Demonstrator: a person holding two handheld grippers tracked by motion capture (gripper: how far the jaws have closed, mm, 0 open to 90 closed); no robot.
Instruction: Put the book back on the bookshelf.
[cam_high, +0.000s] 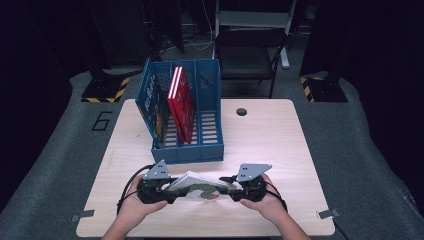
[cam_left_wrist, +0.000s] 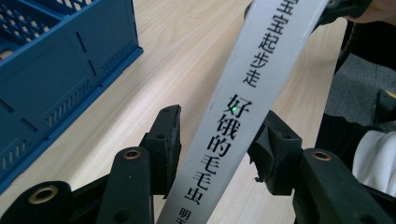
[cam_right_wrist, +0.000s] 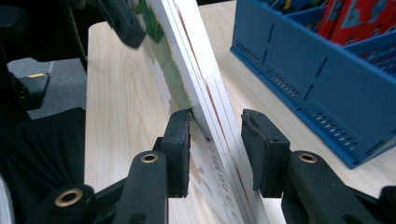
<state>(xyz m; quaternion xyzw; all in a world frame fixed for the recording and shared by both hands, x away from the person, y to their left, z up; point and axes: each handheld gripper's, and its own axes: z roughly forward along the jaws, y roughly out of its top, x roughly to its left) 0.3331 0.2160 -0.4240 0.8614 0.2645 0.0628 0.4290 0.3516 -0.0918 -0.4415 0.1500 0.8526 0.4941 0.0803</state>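
A white picture book (cam_high: 200, 186) is held low over the table's near edge, long axis running between the left gripper (cam_high: 167, 188) and right gripper (cam_high: 231, 187), each end clamped, the blue file rack (cam_high: 197, 150) just beyond.

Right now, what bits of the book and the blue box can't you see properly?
- White picture book: in the high view its cover picture is too small to make out, and both tongs cover its ends.
- Its spine: the left gripper view's top and bottom edges cut off the printed text.
- Blue file rack: both gripper views crop it at the frame edge.
- Red book: the title is too small in the high view.
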